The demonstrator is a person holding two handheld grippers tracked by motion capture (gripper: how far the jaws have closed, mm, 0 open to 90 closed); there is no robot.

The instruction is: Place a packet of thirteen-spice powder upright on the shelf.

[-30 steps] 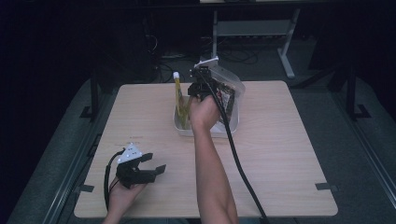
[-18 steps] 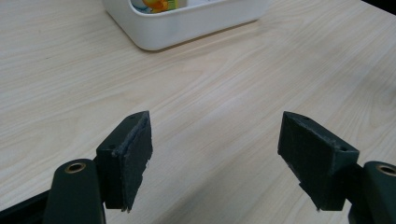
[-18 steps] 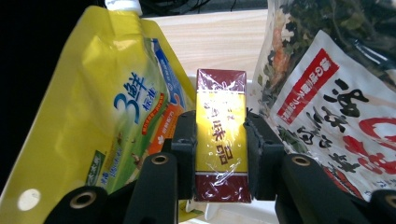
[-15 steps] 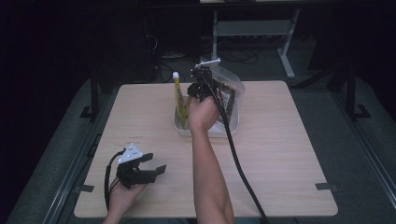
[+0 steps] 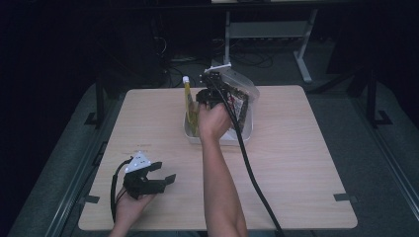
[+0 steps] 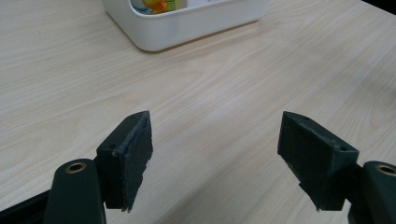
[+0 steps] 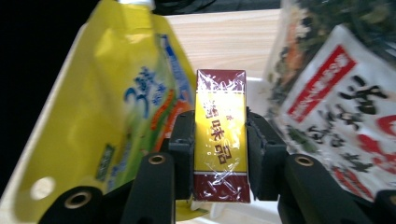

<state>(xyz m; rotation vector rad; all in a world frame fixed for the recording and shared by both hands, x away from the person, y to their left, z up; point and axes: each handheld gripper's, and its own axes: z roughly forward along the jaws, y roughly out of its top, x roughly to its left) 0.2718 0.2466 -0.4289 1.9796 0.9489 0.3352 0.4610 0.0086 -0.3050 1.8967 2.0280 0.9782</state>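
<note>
tabletop (image 5: 296,163) carries white bin (image 5: 220,136) near its far edge. right gripper (image 7: 219,140), over the bin since a second ago, clamps small yellow-maroon box (image 7: 220,140) between yellow pouch (image 7: 126,107) and snack bag (image 7: 341,88); placement appears imminent. left gripper (image 6: 215,154) rests spread, empty, near-left corner.

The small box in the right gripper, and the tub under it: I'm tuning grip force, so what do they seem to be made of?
The small box, clamped by the right gripper, looks like cardboard printed yellow and maroon under clear film; creases and glare show the wrap, so it is probably slick. The tub looks like white moulded plastic, smooth and matte, with rounded corners.
</note>
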